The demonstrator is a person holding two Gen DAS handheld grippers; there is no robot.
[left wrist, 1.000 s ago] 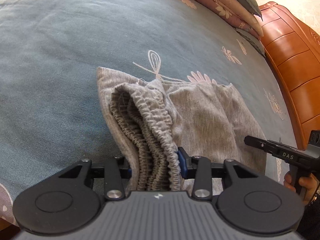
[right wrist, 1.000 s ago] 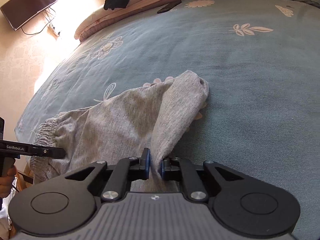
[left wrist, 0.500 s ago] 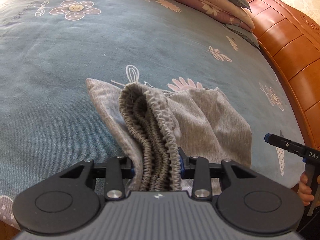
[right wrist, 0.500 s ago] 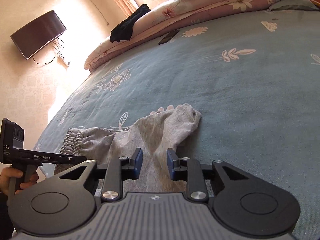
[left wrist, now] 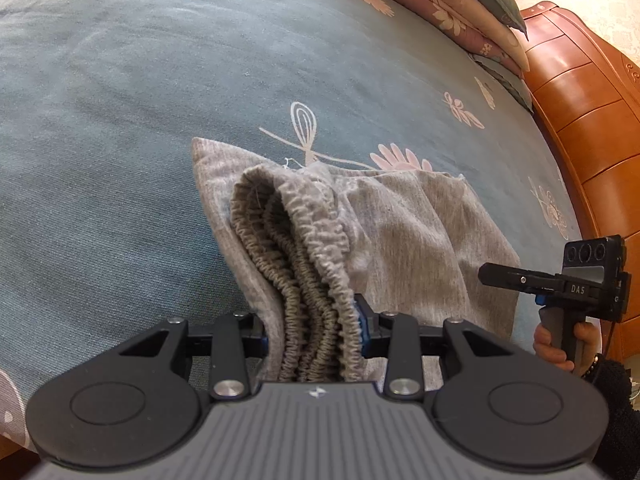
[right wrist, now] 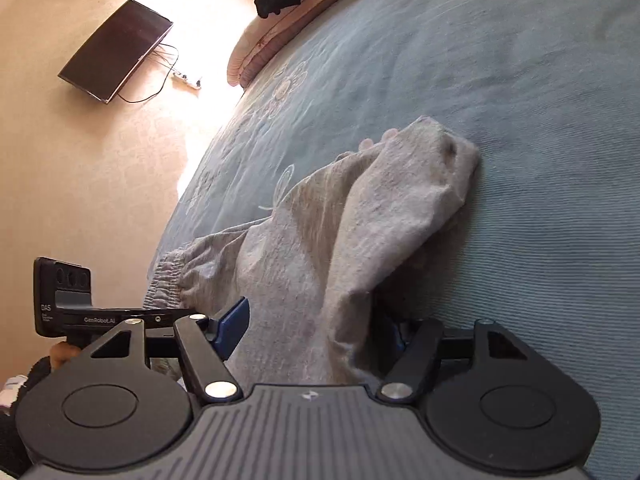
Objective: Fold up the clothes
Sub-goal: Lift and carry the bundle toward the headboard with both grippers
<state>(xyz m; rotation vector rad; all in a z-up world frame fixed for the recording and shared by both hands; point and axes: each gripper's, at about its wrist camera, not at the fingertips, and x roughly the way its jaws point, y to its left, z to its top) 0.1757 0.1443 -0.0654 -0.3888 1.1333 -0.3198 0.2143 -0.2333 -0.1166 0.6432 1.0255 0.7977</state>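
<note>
The right gripper (right wrist: pixel 308 332) has just been opening, its jaws now standing wide around the grey trousers (right wrist: pixel 320 248), no longer pinching them. The left gripper (left wrist: pixel 312 328) is clenching the bunched waistband (left wrist: pixel 304 248) at lower centre. The trousers are lying folded on the bed (left wrist: pixel 120 120); this fold looks finished.

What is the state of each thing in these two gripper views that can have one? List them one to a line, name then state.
grey trousers: partly folded, lying on the bed, waistband bunched.
elastic waistband: gathered in layers, clamped in the left gripper.
left gripper: shut on the waistband.
right gripper: open, fingers just spread wide; cloth lies between them, not pinched.
bedspread: spread flat under the trousers.
television: screen dark.
</note>
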